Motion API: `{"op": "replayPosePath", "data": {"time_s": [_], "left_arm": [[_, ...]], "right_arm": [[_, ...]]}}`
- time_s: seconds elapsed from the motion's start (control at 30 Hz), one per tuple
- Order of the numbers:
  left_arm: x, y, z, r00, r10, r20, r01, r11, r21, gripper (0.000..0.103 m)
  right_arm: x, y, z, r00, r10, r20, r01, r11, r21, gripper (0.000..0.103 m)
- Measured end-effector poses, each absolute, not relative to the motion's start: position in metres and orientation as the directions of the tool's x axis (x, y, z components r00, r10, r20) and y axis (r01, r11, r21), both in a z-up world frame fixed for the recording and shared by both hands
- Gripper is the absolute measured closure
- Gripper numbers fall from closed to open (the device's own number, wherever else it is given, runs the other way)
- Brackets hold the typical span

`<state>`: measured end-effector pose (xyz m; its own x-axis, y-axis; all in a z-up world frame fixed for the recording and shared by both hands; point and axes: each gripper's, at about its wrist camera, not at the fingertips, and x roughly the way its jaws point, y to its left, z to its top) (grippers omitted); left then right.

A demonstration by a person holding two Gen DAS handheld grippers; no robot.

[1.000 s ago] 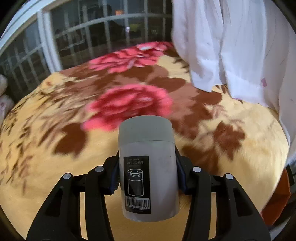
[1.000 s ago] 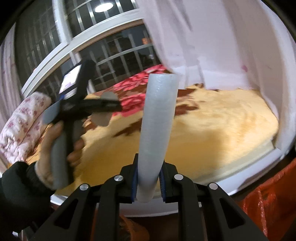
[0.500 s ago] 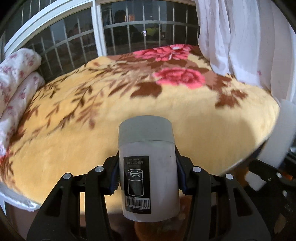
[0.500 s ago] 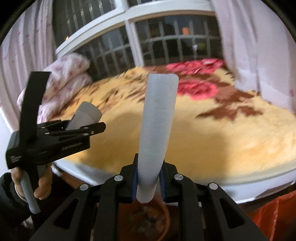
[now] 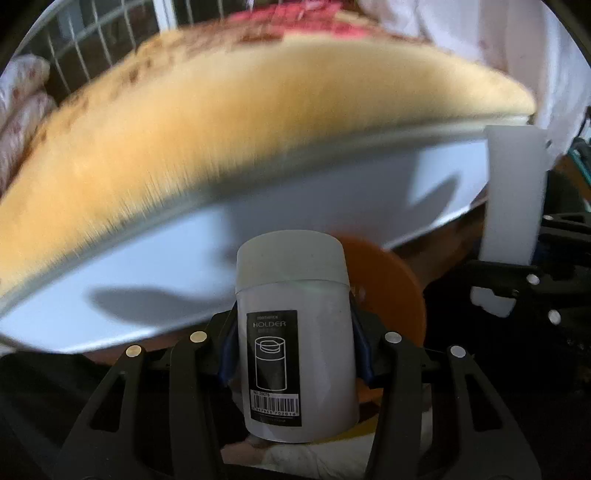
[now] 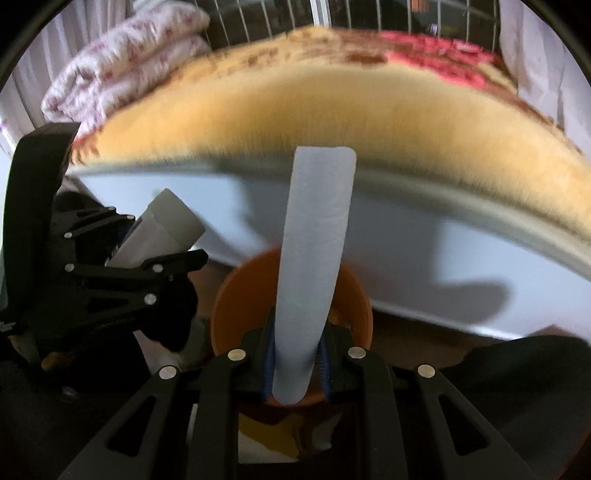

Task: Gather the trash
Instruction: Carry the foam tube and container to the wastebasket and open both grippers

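My left gripper (image 5: pixel 293 354) is shut on a grey toothpick holder canister (image 5: pixel 295 332) with a black label, held upright. My right gripper (image 6: pixel 297 356) is shut on a long white foam tube (image 6: pixel 314 266). Both hang over an orange trash bin (image 6: pixel 354 306) on the floor beside the bed; it shows behind the canister in the left wrist view (image 5: pixel 391 280). The left gripper with the canister (image 6: pixel 162 229) shows at the left of the right wrist view. The foam tube (image 5: pixel 513 199) shows at the right of the left wrist view. Paper scraps lie inside the bin (image 6: pixel 273 432).
A bed with a yellow flowered blanket (image 5: pixel 229 122) and a white side panel (image 5: pixel 207 266) rises just behind the bin. Folded pink-flowered bedding (image 6: pixel 122 62) lies at the bed's far left. A barred window (image 6: pixel 369 14) and white curtains (image 5: pixel 509 48) stand behind.
Both grippers have dropped from above the bed down past its edge and tilted toward the floor. The orange bin has come into view under them. Both still hold their items.
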<state>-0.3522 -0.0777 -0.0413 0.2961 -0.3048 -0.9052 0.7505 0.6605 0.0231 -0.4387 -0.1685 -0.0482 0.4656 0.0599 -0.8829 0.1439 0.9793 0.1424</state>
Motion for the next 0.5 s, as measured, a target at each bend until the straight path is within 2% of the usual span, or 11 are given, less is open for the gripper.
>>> {"op": "replayPosePath", "data": {"time_s": [0.23, 0.5], "left_arm": [[-0.334, -0.09, -0.093, 0.188, -0.172, -0.967, 0.743, 0.669, 0.025, 0.056], [-0.323, -0.096, -0.121, 0.126, -0.108, -0.986, 0.746, 0.666, 0.022, 0.056]], "right_arm": [[-0.422, -0.163, -0.103, 0.335, 0.117, -0.935, 0.148, 0.973, 0.175, 0.083], [-0.413, -0.165, -0.126, 0.279, 0.141, -0.95, 0.164, 0.968, 0.192, 0.083]]}}
